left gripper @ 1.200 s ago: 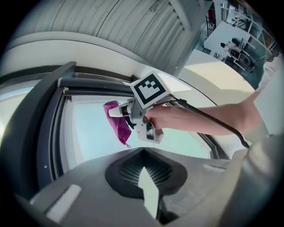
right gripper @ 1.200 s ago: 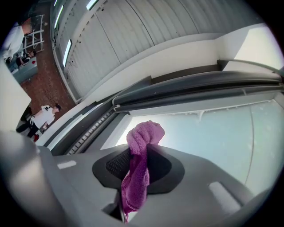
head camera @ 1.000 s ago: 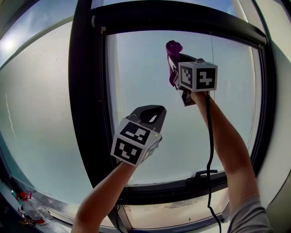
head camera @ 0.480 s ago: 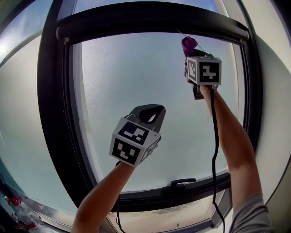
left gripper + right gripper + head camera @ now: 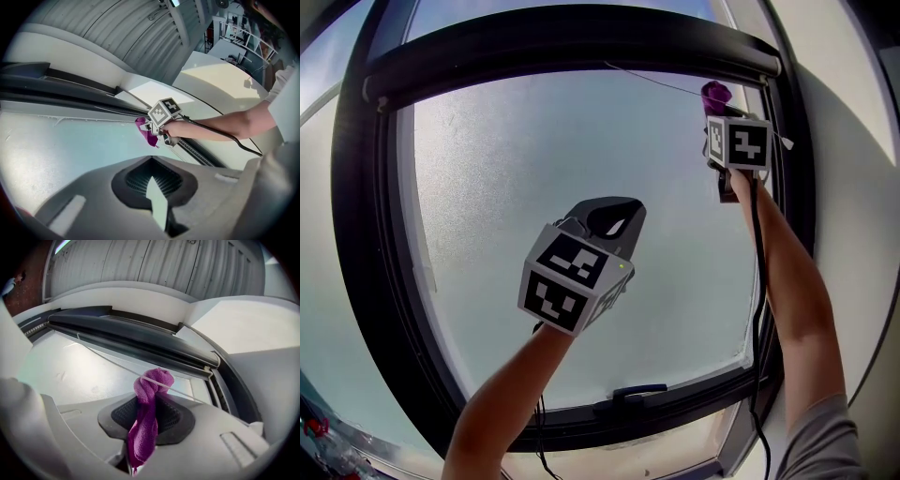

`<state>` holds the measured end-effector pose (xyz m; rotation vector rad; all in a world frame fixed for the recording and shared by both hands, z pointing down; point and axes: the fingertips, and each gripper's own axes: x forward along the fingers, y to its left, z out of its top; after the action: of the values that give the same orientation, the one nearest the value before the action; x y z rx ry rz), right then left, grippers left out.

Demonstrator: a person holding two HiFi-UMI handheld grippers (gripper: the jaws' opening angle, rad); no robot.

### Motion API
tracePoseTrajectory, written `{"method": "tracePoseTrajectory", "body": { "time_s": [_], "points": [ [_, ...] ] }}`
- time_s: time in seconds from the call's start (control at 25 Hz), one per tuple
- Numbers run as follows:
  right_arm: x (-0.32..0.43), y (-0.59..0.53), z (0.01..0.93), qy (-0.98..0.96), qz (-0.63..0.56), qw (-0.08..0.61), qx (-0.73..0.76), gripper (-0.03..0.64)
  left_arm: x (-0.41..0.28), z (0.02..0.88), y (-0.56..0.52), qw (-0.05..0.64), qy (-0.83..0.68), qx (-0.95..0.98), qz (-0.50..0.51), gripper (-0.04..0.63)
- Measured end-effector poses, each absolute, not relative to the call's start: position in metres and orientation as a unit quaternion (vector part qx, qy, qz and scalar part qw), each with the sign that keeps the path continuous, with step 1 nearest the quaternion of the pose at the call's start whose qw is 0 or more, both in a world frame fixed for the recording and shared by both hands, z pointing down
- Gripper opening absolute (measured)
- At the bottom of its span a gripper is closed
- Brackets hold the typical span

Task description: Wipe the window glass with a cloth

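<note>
Item: purple cloth [image 5: 149, 420], bunched and twisted, with one knotted end standing above the jaw tips and a tail hanging below them. It sits at the upper right corner of the window glass [image 5: 534, 187], just under the top rail of the black frame [image 5: 572, 42] and near the right upright. The left gripper view shows it up against the pane, though actual contact cannot be confirmed.

A thin pale cord [image 5: 661, 83] runs slantwise across the top of the pane. In the right gripper view it crosses the front of the cloth's knotted end.

Right gripper [image 5: 151, 404]: jaws clenched on the cloth and raised high on an outstretched arm. A black cable [image 5: 757, 281] trails down along the forearm.

Left gripper [image 5: 609, 217]: jaws closed together with nothing between them. It is held in front of the middle of the pane, lower than the right gripper and well apart from it, and is not touching the cloth.

Surroundings: the glass is frosted or hazy, pale blue-grey, with faint marks at the upper left. A dark handle [image 5: 628, 392] lies on the bottom rail. A white wall [image 5: 858, 141] adjoins the frame on the right.
</note>
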<state>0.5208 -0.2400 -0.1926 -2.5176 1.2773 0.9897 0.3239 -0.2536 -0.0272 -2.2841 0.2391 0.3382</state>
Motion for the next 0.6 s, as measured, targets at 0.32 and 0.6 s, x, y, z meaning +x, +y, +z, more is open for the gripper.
{"method": "tracePoseTrajectory", "body": {
  "time_s": [0.32, 0.6],
  "points": [
    [0.591, -0.217, -0.198, 0.375, 0.293, 0.059, -0.878, 0.109, 0.363, -0.038, -0.240, 0.412, 0.078, -0.898, 0.135, 0.000],
    [0.617, -0.213, -0.211, 0.355, 0.278, 0.044, -0.892, 0.109, 0.384, -0.051, -0.236, 0.403, 0.066, -0.903, 0.134, 0.000]
  ]
}}
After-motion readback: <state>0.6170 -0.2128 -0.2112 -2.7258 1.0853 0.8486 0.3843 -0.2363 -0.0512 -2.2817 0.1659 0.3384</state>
